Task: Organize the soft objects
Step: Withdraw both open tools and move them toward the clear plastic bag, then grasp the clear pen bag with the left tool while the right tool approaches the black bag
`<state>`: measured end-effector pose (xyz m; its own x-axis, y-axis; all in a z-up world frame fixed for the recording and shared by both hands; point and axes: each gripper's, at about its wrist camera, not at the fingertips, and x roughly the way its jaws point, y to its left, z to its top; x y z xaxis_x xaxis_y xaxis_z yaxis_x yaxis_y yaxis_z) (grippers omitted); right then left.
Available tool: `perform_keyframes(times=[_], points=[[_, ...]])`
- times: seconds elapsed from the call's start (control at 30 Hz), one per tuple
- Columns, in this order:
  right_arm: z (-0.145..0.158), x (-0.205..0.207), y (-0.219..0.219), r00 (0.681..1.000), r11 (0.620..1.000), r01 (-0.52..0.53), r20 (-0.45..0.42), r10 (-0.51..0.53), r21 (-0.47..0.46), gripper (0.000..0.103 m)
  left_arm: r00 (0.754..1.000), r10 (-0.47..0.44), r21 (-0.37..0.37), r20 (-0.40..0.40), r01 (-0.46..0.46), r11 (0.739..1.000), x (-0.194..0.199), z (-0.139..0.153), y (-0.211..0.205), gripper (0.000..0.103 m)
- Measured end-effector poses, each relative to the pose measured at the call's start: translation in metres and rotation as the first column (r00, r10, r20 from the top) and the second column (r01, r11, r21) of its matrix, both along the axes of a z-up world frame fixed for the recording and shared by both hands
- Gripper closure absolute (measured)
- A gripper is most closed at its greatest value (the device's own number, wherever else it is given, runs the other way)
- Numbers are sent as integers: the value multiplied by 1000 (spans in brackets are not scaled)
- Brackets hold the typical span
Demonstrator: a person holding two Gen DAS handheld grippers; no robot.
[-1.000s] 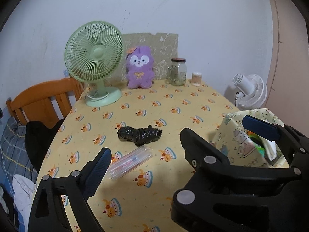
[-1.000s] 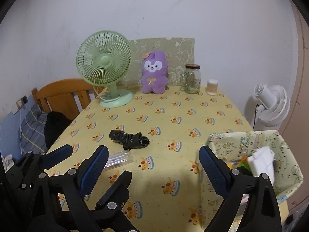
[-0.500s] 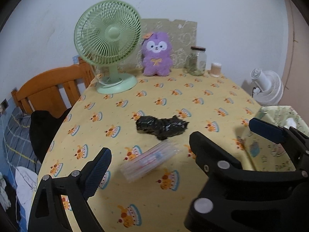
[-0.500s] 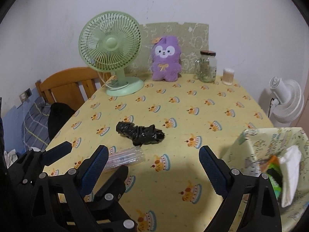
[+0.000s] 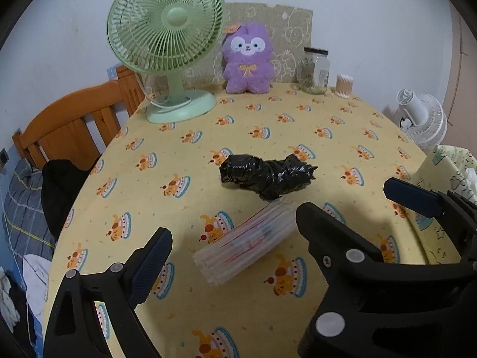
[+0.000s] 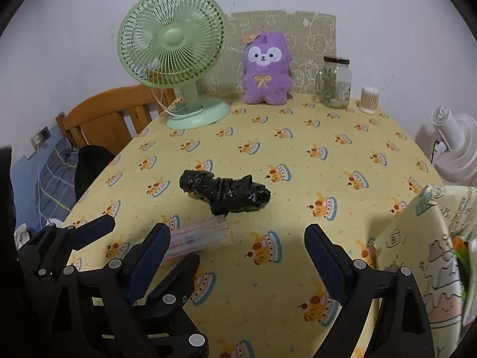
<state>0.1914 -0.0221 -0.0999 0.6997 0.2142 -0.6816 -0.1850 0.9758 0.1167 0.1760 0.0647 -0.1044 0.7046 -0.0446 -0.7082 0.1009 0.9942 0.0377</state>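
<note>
Left hand-held gripper [image 5: 229, 238] released above clear straw pack [image 5: 247, 243], right hand-held gripper [image 6: 237, 247] released, black bundle [image 6: 226, 192] beyond

Home, prob bedroom/dining corner: cartoon tablecloth [image 5: 298, 125], green desk fan [image 5: 167, 26] + purple plush [image 5: 249, 59] at far edge, wooden chair [image 5: 74, 119] left, bedding [image 5: 21, 197] beyond.

table [image 6: 298, 155] under yellow cake-print cloth. on it: green fan [image 6: 179, 56], purple plush [image 6: 265, 68], glass jar [image 6: 335, 82], cotton-swab tub [image 6: 369, 100], black wrapped bundle [image 6: 225, 192], clear straw packet [image 5: 247, 243].
</note>
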Motion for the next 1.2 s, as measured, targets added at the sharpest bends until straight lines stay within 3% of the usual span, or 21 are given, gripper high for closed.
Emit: perform_keyframes(times=[0.23, 0.5, 0.6, 0.73, 0.97, 1.2], points=[[-15, 13, -5, 999, 1000, 20, -49, -20, 8, 10, 999, -10, -3, -39, 10, 1000, 13, -12, -3, 8], [-29, 24, -13, 993, 998, 58, -98, -58, -4, 12, 994, -39, -6, -107, 39, 999, 26, -26, -11, 33], [-34, 27, -15, 991, 998, 65, -117, -64, 2, 13, 991, -36, -5, -130, 36, 999, 29, -30, -12, 37], [-36, 28, -17, 990, 998, 65, -127, -63, 12, 13, 990, -52, -16, -128, 50, 999, 28, -31, -13, 44], [-35, 22, -15, 991, 998, 57, -121, -58, -12, 13, 991, -72, 2, -115, 72, 997, 20, -29, -16, 64], [-28, 13, -8, 994, 1000, 29, -107, -30, -11, 13, 993, -46, -16, -108, 45, 999, 9, -21, -10, 80]])
